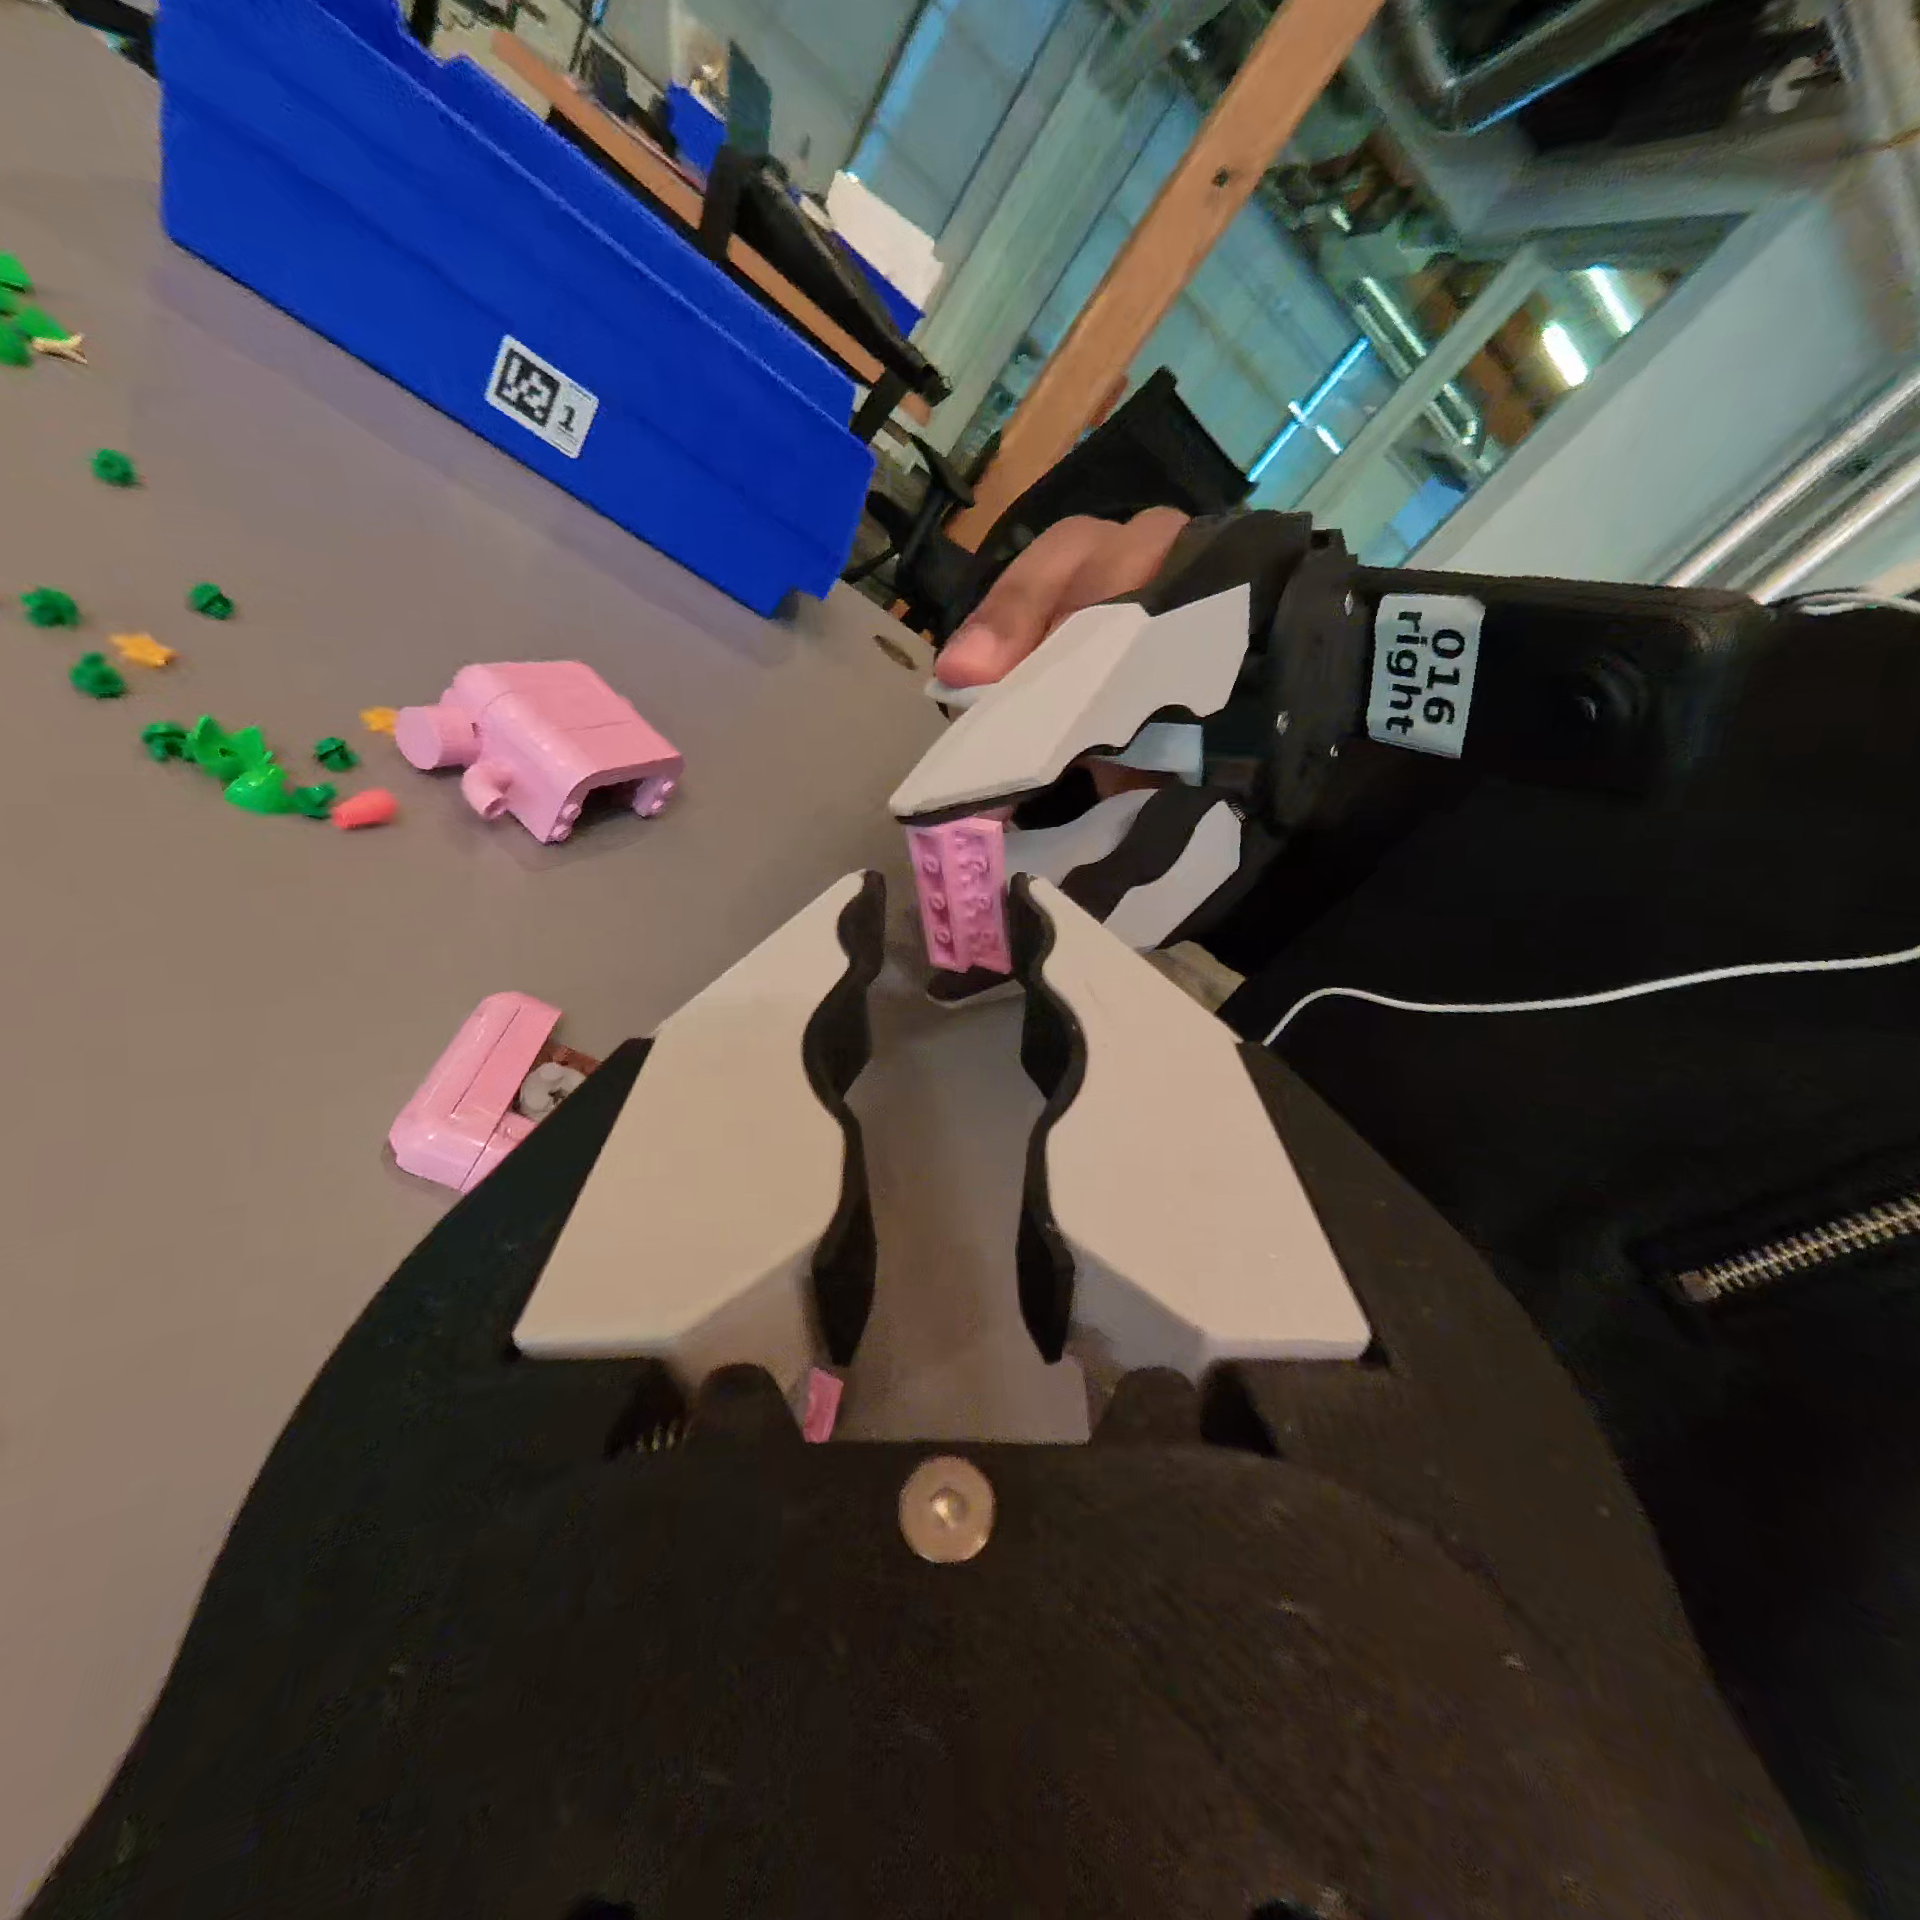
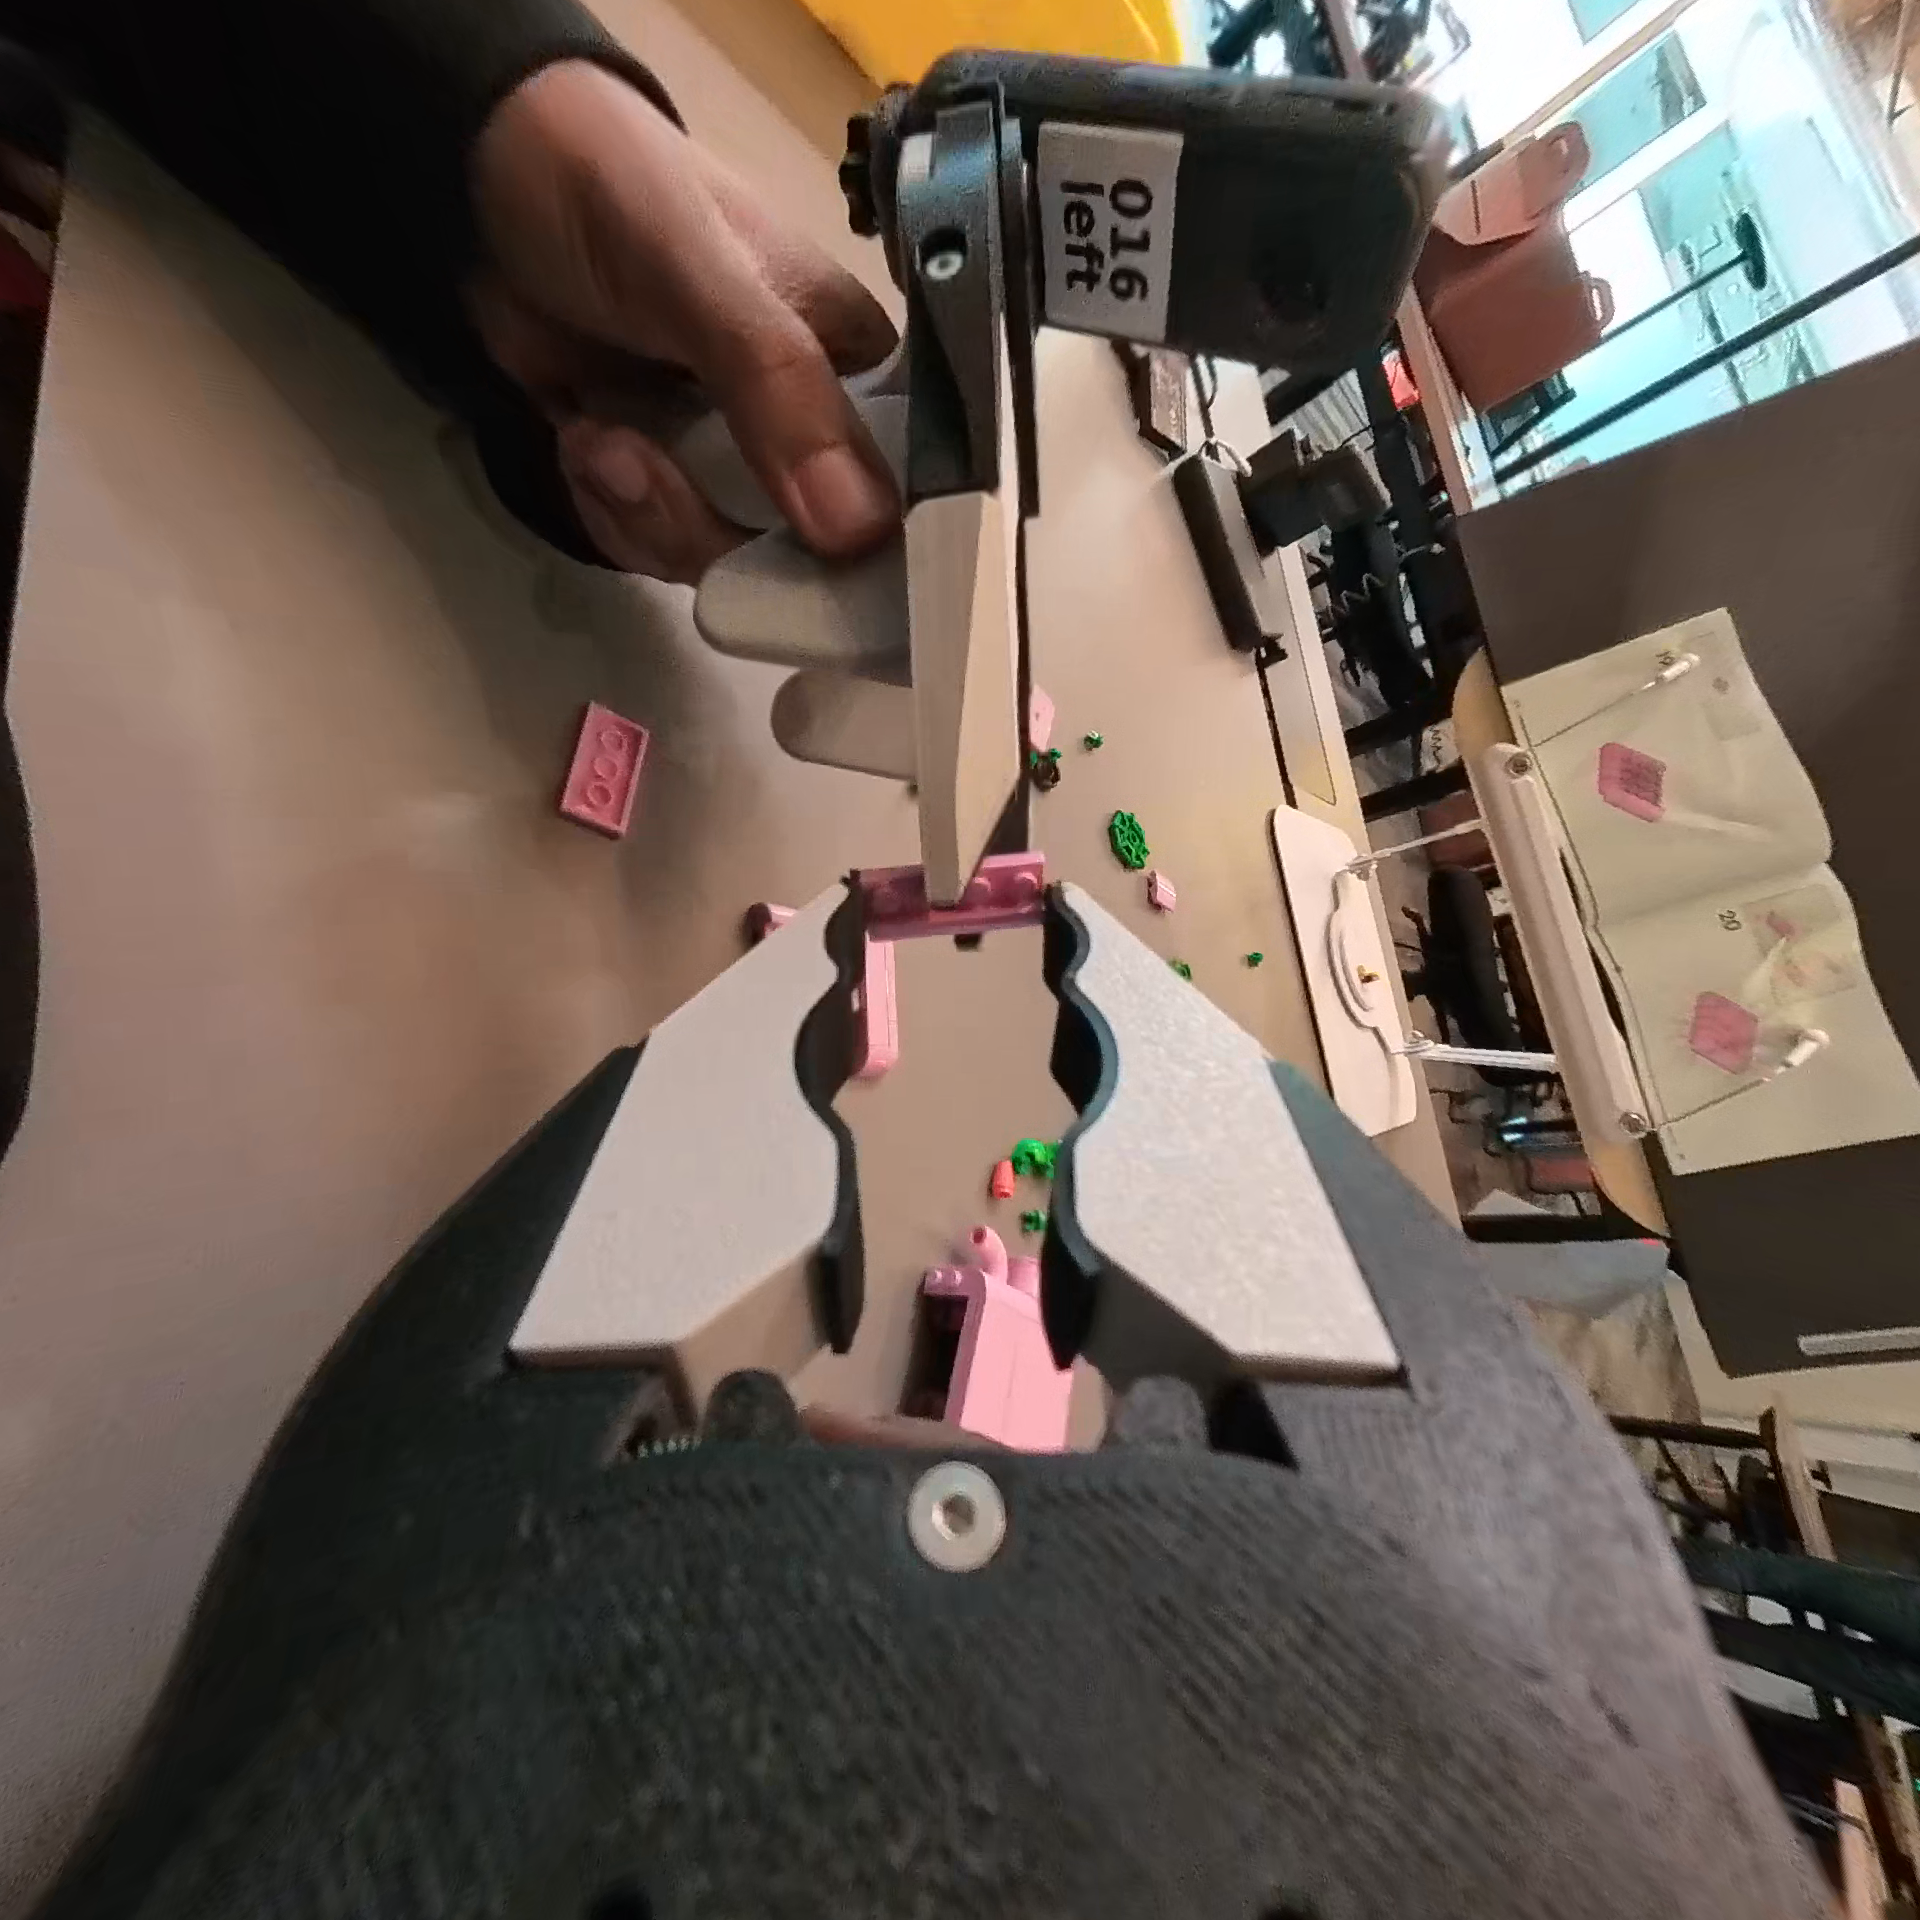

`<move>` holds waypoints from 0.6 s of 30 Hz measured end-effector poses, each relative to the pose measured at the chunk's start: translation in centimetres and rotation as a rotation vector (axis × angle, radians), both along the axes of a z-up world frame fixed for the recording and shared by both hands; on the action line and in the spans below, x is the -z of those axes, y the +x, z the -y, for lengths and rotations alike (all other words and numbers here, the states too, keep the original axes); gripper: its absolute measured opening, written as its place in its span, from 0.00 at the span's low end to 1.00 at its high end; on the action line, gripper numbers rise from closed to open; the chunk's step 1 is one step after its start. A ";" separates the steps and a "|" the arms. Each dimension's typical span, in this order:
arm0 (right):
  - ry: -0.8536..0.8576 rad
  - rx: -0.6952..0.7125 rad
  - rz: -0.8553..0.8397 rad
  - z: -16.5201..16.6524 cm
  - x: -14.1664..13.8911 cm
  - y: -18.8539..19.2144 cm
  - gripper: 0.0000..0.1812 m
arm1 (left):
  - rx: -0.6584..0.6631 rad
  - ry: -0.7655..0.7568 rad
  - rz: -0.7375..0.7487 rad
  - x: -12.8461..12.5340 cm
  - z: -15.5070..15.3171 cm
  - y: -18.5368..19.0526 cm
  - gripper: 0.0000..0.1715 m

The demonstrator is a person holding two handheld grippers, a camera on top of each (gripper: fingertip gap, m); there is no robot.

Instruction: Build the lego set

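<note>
Right gripper [image 2: 951, 904]: jaws narrowed onto a flat pink studded plate [image 2: 956, 896], gripped by its short ends between the black wavy pads, off the table. Left gripper [image 1: 945, 904]: the same pink plate [image 1: 961, 906] stands between its fingertips, studs showing. Whether both pads bear on it, I cannot tell; its jaws are narrow. In the right wrist view one pale wedge-shaped left finger lies across the plate's middle.

Grey matte table [image 1: 260, 987]: a blocky pink assembly with round snout [image 1: 540, 743] lies on its side, a smaller smooth pink assembly [image 1: 473, 1091] near the left gripper. Green leaf pieces [image 1: 234, 758], a small red piece [image 1: 366, 808] and a yellow star [image 1: 142, 650] are scattered beyond. A loose pink plate [image 2: 605, 770] lies apart. A glossy blue bin [image 1: 499, 260] stands behind.
</note>
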State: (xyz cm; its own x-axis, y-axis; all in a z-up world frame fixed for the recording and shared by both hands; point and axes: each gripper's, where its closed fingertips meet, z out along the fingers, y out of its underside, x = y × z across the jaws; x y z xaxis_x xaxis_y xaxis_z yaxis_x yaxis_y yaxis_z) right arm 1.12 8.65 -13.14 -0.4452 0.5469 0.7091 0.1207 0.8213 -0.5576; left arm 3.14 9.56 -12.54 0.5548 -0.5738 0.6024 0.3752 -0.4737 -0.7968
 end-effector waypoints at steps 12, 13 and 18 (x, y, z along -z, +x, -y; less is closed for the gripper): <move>-0.026 -0.037 0.006 0.2 -0.2 0.2 0.18 | 0.080 -0.033 0.176 -0.7 0.5 -0.1 0.03; -0.022 -0.042 0.001 0.2 -0.2 0.2 0.18 | 0.086 -0.037 0.184 -0.7 0.6 -0.1 0.03; -0.017 -0.058 0.003 0.3 0.1 0.5 0.18 | 0.107 -0.066 0.204 -0.5 0.7 0.1 0.02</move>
State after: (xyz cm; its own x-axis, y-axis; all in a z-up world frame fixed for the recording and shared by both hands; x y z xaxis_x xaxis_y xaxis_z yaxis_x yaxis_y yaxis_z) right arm 1.58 8.33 -13.28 -0.4789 0.5323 0.6981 0.0751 0.8172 -0.5715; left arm 3.22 8.89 -12.08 0.3557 -0.5782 0.7342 0.4699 -0.5684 -0.6753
